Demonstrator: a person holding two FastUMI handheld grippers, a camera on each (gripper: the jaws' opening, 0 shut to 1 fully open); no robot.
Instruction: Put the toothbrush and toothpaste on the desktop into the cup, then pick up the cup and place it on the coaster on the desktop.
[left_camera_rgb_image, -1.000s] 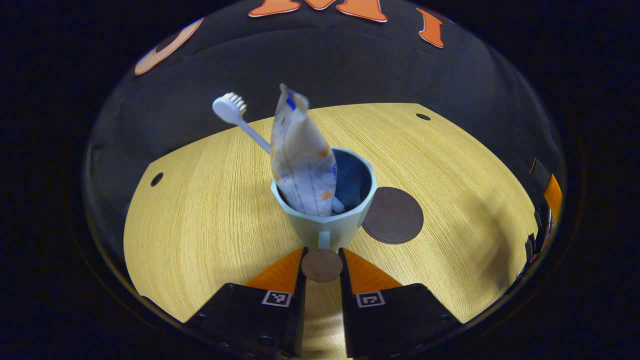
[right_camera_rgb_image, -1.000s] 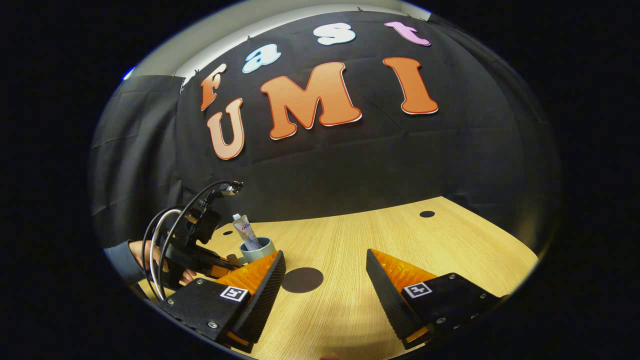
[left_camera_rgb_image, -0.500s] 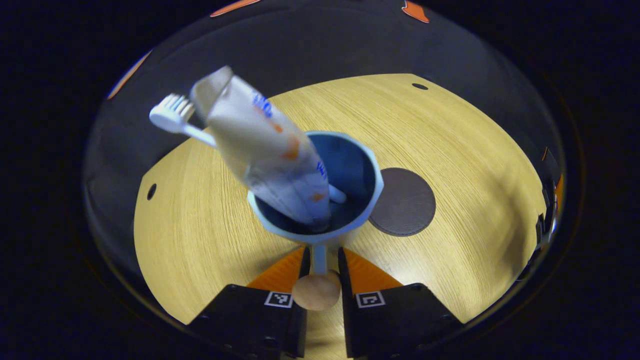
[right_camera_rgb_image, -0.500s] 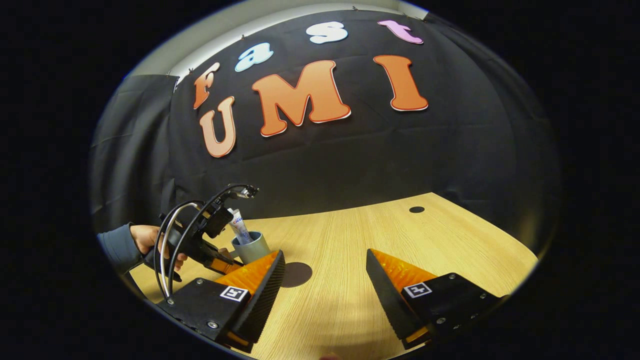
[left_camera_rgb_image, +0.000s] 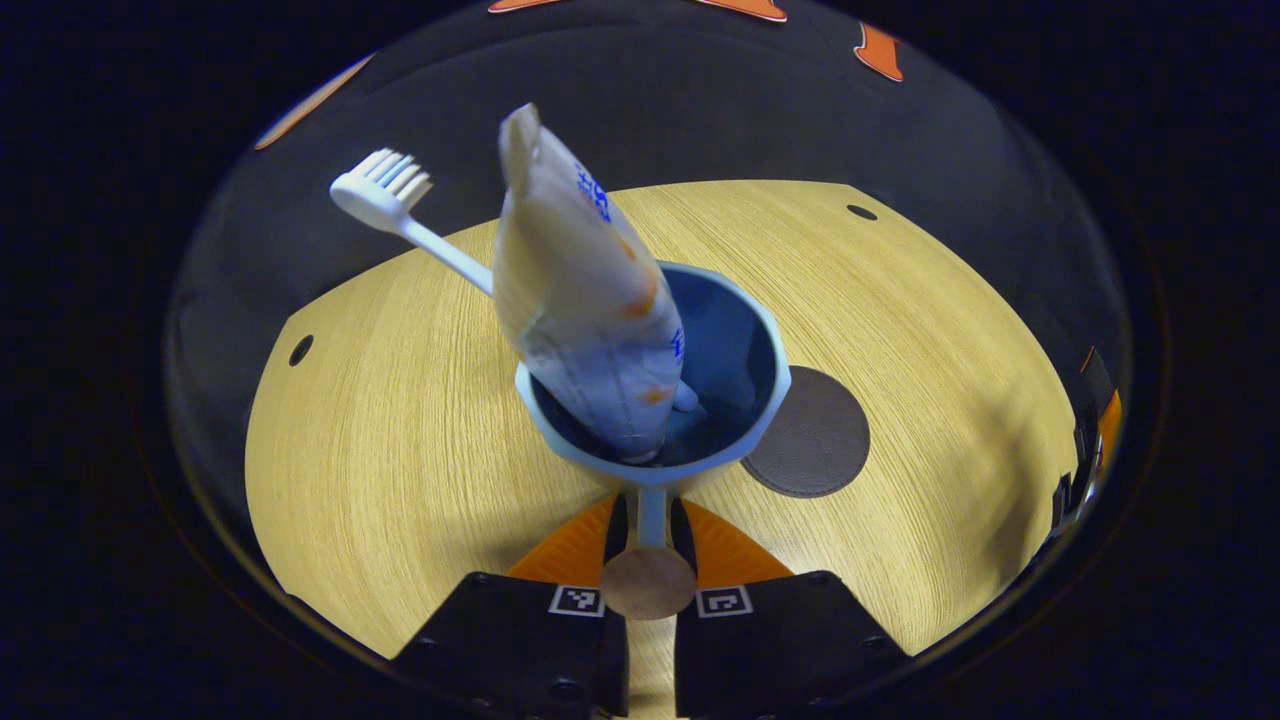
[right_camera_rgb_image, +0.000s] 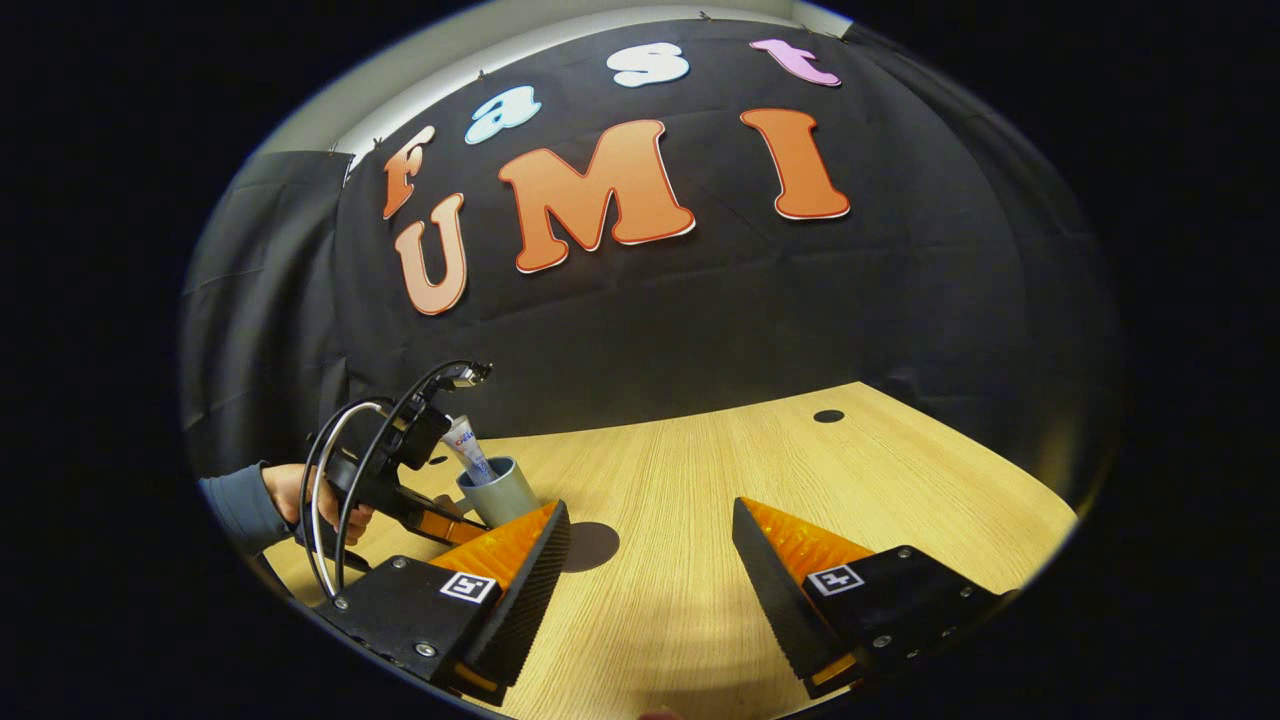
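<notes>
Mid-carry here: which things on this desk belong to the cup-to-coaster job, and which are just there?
Part of the job:
- cup, held by its handle in the left gripper
- toothpaste tube, standing in the cup
- toothbrush, in the cup, head sticking out
- coaster, bare, beside the cup

Just there:
- right gripper, open
- cable holes in the desktop

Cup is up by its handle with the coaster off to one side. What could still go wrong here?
The left gripper pinches only the thin handle of the cup, so the cup could swivel or slip. The toothpaste and toothbrush lean far out; a tilt might tip them. The coaster is small, so an off-centre landing seems possible.
</notes>
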